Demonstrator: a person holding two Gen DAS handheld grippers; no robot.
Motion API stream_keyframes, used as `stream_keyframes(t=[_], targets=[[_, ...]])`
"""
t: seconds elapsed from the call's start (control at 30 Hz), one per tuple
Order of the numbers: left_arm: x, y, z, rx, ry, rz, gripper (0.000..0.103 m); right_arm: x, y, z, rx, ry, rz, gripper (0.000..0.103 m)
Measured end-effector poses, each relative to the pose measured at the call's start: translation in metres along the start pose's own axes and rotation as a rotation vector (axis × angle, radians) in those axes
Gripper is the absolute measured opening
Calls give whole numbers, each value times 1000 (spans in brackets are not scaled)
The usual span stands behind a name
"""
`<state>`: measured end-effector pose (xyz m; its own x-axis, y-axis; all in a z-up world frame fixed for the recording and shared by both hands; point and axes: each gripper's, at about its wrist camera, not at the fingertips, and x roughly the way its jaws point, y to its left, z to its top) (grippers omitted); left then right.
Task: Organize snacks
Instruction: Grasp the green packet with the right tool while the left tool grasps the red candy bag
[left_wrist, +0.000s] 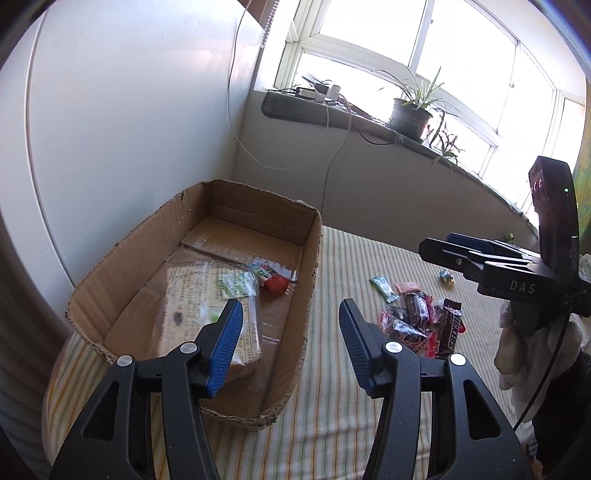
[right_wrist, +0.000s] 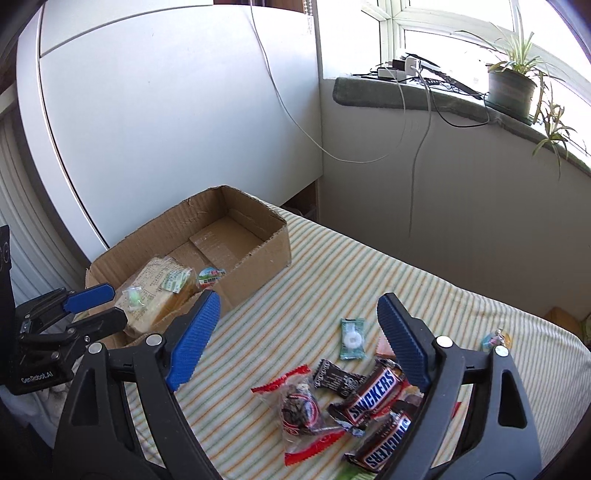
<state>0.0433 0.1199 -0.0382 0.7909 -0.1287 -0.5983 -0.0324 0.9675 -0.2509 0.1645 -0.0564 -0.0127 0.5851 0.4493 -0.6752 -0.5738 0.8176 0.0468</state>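
A cardboard box (left_wrist: 312, 280) (right_wrist: 255, 258) stands on the striped cloth. Inside lie a large wrapped biscuit pack (left_wrist: 192, 306) (right_wrist: 155, 288) and small candies (left_wrist: 275, 282) (right_wrist: 210, 276). My left gripper (left_wrist: 290, 332) is open and empty, above the box's right wall; it also shows in the right wrist view (right_wrist: 98, 306). A pile of snacks lies to the right of the box: Snickers bars (left_wrist: 450, 328) (right_wrist: 373, 398), a red-edged clear packet (right_wrist: 299, 406) and a green mint packet (left_wrist: 384, 288) (right_wrist: 351, 339). My right gripper (right_wrist: 299, 339) is open and empty above this pile; it also shows in the left wrist view (left_wrist: 447, 247).
The striped cloth (right_wrist: 424, 295) covers the surface. A small wrapped candy (left_wrist: 447, 277) (right_wrist: 495, 338) lies apart at the far right. A white cabinet (right_wrist: 166, 110) stands behind the box. A windowsill with a potted plant (left_wrist: 410, 114) and cables lies beyond.
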Motion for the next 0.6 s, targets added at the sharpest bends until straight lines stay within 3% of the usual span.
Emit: stream_keyframes(t=[0.3,0.6], targets=[[15,-31,-7,33,38,-61,54,-37,-52,-36,71,18,-74,89],[29,-57,-15,49,83,-101,53,-48,-73,-73,130,60,-104,89]])
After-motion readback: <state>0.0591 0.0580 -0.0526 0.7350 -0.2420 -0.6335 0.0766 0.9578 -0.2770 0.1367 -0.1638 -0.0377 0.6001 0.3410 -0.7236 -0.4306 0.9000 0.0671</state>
